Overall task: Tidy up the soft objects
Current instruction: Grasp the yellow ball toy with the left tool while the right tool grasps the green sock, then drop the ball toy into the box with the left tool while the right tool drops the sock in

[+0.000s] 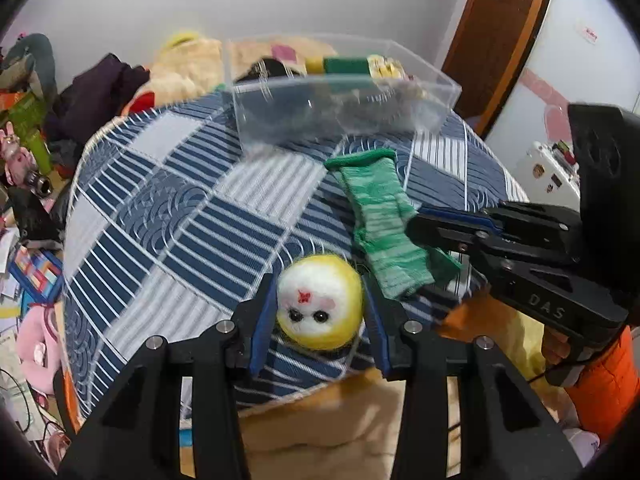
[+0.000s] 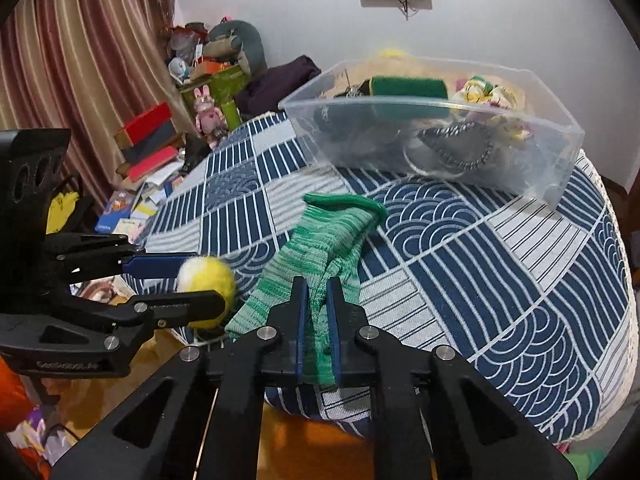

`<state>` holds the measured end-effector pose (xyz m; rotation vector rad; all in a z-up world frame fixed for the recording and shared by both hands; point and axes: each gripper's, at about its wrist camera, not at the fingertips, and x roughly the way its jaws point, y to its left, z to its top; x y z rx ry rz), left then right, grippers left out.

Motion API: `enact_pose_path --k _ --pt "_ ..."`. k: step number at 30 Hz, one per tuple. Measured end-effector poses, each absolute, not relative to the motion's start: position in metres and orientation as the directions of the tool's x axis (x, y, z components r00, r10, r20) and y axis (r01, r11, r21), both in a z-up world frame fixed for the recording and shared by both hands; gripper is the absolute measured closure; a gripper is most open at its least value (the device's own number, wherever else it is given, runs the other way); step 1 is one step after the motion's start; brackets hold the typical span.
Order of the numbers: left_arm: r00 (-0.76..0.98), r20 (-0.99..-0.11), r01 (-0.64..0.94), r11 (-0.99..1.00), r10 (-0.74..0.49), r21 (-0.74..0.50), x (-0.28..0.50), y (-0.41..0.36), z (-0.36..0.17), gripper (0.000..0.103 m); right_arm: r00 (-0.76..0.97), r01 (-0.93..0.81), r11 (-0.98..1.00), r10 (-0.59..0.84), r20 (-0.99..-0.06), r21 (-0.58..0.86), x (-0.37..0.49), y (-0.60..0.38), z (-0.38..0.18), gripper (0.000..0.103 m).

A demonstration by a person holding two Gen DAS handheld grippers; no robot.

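A yellow and white felt ball with a face [image 1: 319, 305] sits between the fingers of my left gripper [image 1: 320, 300], which is shut on it near the table's front edge. The ball also shows in the right wrist view [image 2: 206, 286]. My right gripper [image 2: 317, 286] is shut on one end of a green striped sock [image 2: 320, 240], whose other end lies on the blue and white patterned tablecloth [image 2: 500, 280]. The sock also shows in the left wrist view [image 1: 376, 208]. A clear plastic bin [image 1: 340, 116] holding several soft items stands at the far side of the table.
Plush toys and dark clothes [image 1: 104, 88] are piled behind the table. Books, boxes and toys [image 2: 152, 152] clutter the floor on the left by a striped curtain [image 2: 80, 60]. A wooden door frame [image 1: 500, 40] stands at the right.
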<state>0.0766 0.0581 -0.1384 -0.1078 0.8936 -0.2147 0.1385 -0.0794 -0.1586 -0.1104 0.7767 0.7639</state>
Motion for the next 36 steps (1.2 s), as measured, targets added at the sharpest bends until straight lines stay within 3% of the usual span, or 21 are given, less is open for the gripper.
enact_pose_path --k 22,30,36 --pt "0.826 -0.552 0.058 0.991 -0.115 -0.121 0.159 0.068 -0.056 0.062 0.722 -0.532 0.84 0.516 -0.461 0.107 0.187 -0.121 -0.077 0.095" --pt "0.826 -0.55 0.052 0.989 -0.12 -0.139 0.2 0.069 -0.058 0.062 0.749 -0.507 0.858 0.486 -0.45 0.083 0.221 -0.108 -0.068 0.095" --pt "0.797 -0.592 0.048 0.99 -0.12 -0.136 0.233 0.064 -0.072 0.062 0.736 -0.505 0.861 0.466 -0.492 0.059 0.242 -0.094 -0.077 0.095"
